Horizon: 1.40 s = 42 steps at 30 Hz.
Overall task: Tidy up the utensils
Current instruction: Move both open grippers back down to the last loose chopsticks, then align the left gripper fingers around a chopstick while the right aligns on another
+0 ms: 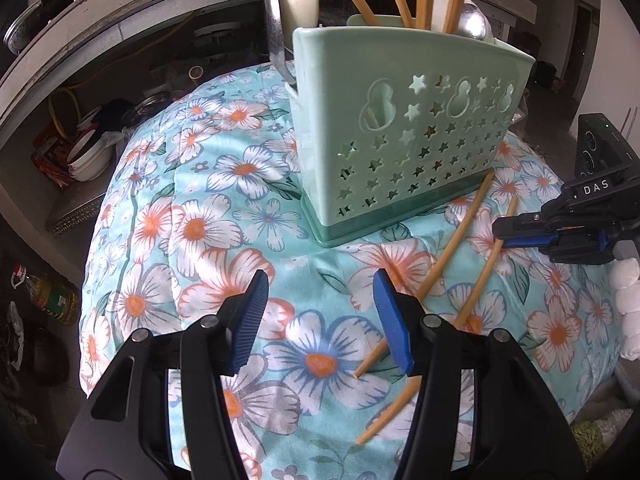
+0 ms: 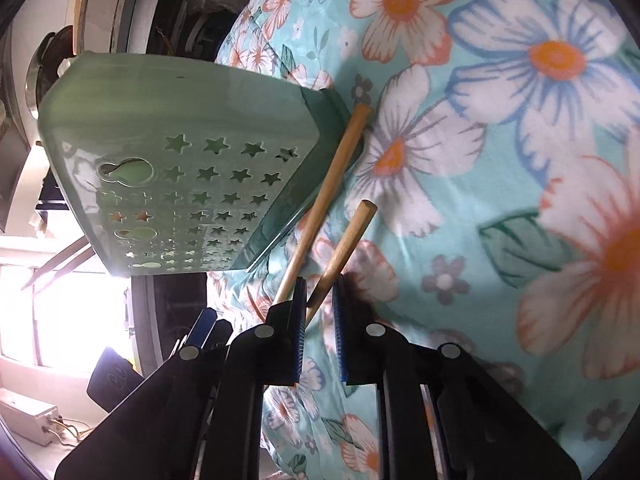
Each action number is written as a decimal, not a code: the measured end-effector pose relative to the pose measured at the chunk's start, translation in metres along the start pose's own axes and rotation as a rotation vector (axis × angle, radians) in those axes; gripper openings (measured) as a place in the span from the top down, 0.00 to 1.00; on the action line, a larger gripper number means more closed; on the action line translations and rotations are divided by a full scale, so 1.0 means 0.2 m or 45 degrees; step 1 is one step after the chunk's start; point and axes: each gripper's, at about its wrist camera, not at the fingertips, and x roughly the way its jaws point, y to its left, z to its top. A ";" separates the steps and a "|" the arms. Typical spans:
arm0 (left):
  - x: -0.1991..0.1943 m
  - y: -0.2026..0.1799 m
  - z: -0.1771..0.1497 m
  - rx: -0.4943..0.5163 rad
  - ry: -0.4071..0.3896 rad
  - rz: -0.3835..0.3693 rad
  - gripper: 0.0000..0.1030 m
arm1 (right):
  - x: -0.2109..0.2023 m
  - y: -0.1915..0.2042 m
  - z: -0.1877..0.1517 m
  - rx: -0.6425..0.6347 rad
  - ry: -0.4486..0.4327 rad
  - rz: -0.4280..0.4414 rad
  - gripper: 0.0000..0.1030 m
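A mint-green utensil holder (image 1: 400, 140) with star-shaped holes stands on the floral cloth (image 1: 192, 184), holding chopsticks and spoons. Two loose wooden chopsticks lie in front of it. My right gripper (image 1: 499, 235) comes in from the right and is shut on the upper end of the nearer chopstick (image 1: 480, 280). In the right wrist view that chopstick (image 2: 352, 236) runs slantwise between the pads of the right gripper (image 2: 320, 312), with the other chopstick (image 2: 328, 184) against the holder's base (image 2: 180, 100). My left gripper (image 1: 322, 292) hovers open over the cloth, with the far chopstick (image 1: 460, 232) passing under its right finger.
The cloth covers a rounded table that drops off on the left and at the front. Left of it are shelves with stacked white bowls (image 1: 86, 160) and pans. An oil bottle (image 1: 52, 296) stands on the floor. A white fluffy object (image 1: 628, 300) sits at the right edge.
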 end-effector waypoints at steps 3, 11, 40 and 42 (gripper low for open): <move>0.00 -0.05 0.00 0.053 0.003 -0.062 0.50 | -0.15 -0.03 0.02 -0.059 -0.078 -0.135 0.88; 0.13 -0.26 0.00 0.274 0.072 -0.098 0.64 | -0.25 -0.04 0.07 -0.149 -0.194 -0.340 0.87; 0.04 -0.55 0.01 0.392 0.214 -0.324 0.75 | -0.34 -0.15 -0.06 -0.183 -0.203 -0.251 0.89; 0.06 -0.58 0.05 0.392 0.205 -0.304 0.74 | -0.35 -0.16 -0.06 -0.182 -0.199 -0.237 0.89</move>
